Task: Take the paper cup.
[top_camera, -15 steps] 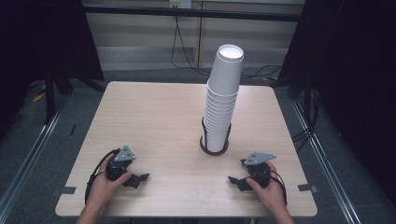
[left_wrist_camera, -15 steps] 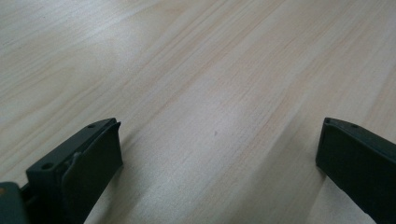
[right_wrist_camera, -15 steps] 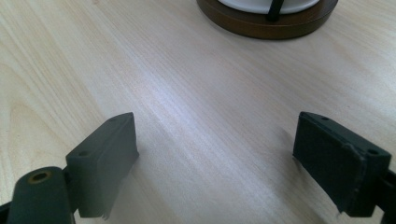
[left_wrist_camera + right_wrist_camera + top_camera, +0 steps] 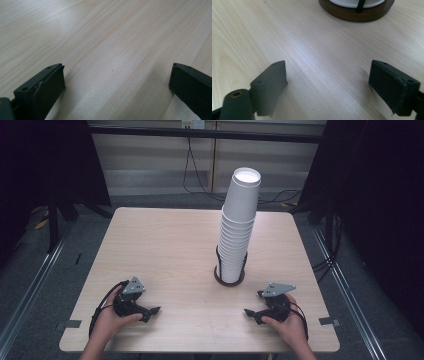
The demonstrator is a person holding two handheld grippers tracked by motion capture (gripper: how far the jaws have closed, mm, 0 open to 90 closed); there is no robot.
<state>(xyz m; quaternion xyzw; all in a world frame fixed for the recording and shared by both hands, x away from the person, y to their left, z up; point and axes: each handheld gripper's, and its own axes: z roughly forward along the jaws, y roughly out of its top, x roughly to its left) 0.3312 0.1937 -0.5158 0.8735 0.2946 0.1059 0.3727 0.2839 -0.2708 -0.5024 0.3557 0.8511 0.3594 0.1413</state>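
A tall stack of white paper cups (image 4: 237, 225) stands in a dark round holder (image 4: 229, 279) right of the table's middle; the top cup sits tilted. The holder's brown base (image 4: 359, 12) lies ahead of my right gripper. My left gripper (image 4: 152, 312) rests on the table near the front left, held by a hand, its jaws wide apart over bare wood (image 4: 117, 72). My right gripper (image 4: 250, 313) rests near the front right, also in a hand, jaws wide apart with nothing between them (image 4: 328, 77).
The light wooden table (image 4: 165, 245) has a stretch of bare top between and behind the grippers. Dark stands and cables lie on the floor beyond the far edge and along both sides.
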